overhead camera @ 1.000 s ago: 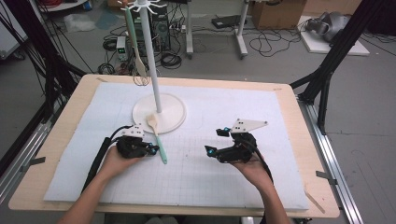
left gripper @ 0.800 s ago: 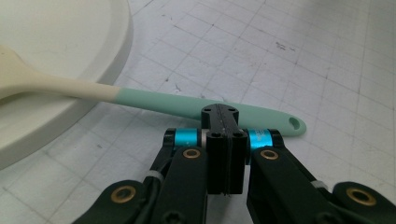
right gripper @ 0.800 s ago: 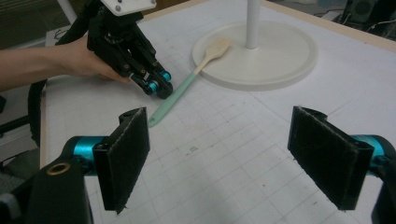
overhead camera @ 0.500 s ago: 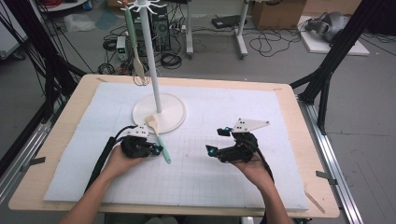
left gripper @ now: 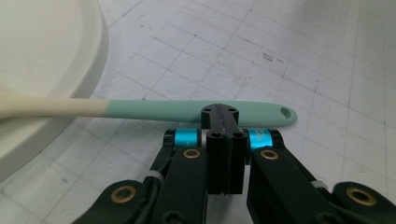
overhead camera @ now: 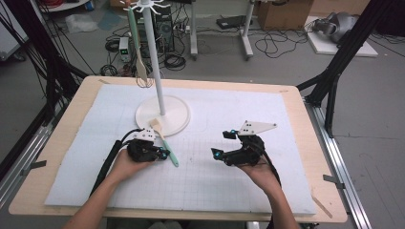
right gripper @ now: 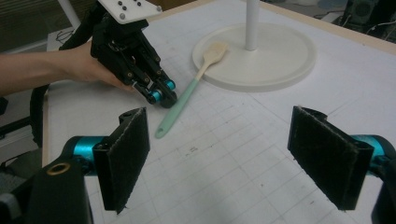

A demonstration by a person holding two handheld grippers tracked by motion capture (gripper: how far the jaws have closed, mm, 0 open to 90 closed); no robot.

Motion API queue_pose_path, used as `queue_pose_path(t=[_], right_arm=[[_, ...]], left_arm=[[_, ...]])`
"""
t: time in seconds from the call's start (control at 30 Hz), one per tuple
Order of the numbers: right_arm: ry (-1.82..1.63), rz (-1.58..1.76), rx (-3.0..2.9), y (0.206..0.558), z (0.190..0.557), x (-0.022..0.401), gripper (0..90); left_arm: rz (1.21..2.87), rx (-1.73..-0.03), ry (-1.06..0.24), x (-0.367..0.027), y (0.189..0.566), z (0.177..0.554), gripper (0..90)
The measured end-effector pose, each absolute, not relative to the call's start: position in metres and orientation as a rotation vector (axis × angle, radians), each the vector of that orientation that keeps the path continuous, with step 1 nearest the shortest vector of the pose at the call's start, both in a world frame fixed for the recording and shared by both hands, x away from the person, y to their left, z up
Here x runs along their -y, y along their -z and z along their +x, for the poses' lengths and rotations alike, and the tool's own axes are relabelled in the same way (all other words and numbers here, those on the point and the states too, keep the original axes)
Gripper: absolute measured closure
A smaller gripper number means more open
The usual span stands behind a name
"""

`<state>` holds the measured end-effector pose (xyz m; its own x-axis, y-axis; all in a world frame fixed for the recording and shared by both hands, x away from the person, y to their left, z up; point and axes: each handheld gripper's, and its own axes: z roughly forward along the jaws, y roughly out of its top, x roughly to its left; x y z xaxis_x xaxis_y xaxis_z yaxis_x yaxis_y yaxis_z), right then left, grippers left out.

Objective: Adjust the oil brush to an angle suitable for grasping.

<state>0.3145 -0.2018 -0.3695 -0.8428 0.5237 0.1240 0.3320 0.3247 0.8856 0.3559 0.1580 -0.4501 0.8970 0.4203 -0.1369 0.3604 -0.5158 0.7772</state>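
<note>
Mint-green silicone covers the handle of the spatula (overhead camera: 166, 144), which lies flat on the white mat (overhead camera: 296, 143) of the tabletop (overhead camera: 62, 138), its cream wooden blade resting on the round base of the hanging stand (overhead camera: 169, 117). Its long axis runs from that base back toward the person, and in the left gripper view it lies crosswise just ahead of the jaws. Nearer by far is the left gripper (overhead camera: 161, 153), jaws pressed together and tips at the handle's near side, seemingly touching it but gripping nothing. Well apart to the right, the right gripper (overhead camera: 220, 149) rests with jaws wide and empty. To grasp the handle, the left jaws would first need to part and straddle it.
</note>
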Motion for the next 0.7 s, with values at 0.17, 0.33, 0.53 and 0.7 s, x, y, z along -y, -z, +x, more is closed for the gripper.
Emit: queue_pose_path(t=[0.17, 0.33, 0.53, 0.7], right_arm=[[-1.538, 0.785, -2.4, 0.369, 0.314, 0.202, 19.6], [-1.539, 0.787, -2.401, 0.369, 0.315, 0.202, 19.6], [-1.539, 0.788, -2.405, 0.37, 0.315, 0.201, 19.6], [-1.54, 0.787, -2.405, 0.37, 0.315, 0.201, 19.6]], left_arm=[[2.128, -0.562, -0.086, -0.162, 0.446, 0.358, 89.5], [2.091, -0.571, -0.124, -0.164, 0.431, 0.371, 89.5], [2.09, -0.608, -0.142, -0.164, 0.423, 0.393, 89.5], [2.113, -0.617, -0.146, -0.158, 0.425, 0.401, 89.5]])
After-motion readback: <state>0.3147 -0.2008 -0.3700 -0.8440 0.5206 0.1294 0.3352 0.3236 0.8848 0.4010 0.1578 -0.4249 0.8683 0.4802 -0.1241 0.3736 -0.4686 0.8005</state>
